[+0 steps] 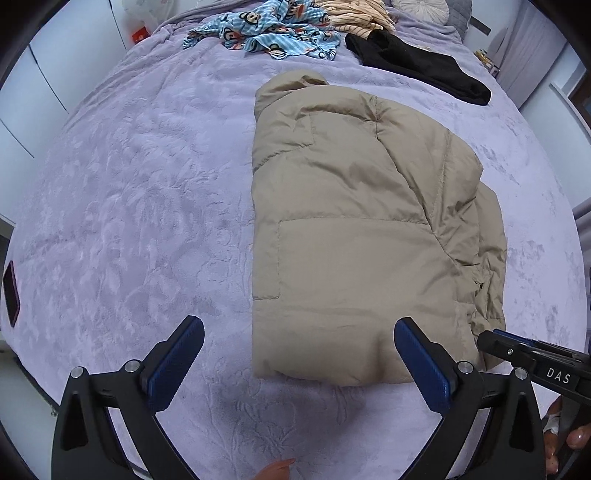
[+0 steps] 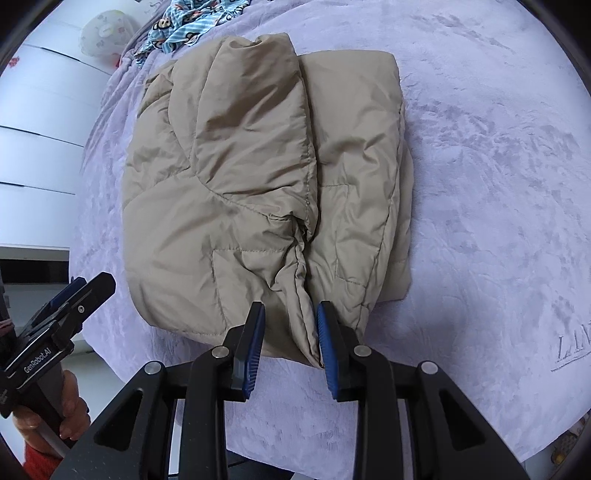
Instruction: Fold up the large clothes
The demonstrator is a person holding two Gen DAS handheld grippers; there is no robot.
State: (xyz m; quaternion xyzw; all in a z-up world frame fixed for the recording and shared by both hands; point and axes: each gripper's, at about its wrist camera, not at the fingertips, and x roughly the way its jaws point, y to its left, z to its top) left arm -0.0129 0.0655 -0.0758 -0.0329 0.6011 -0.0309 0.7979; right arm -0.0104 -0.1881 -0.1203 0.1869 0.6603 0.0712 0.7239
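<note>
On lilac bedspread (image 1: 129,192): tan puffer jacket (image 1: 351,229) folded, bulky, light, slick, springy. Left gripper (image 1: 299,354) wide, empty. Right gripper (image 2: 291,343) narrow, near hem ridge between pads; contact unclear. Grab thick hem edge.

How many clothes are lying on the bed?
4 visible: the tan puffy jacket folded in the middle, the blue monkey-print garment, the striped cream one and the black one along the far edge. Others may be hidden.
</note>
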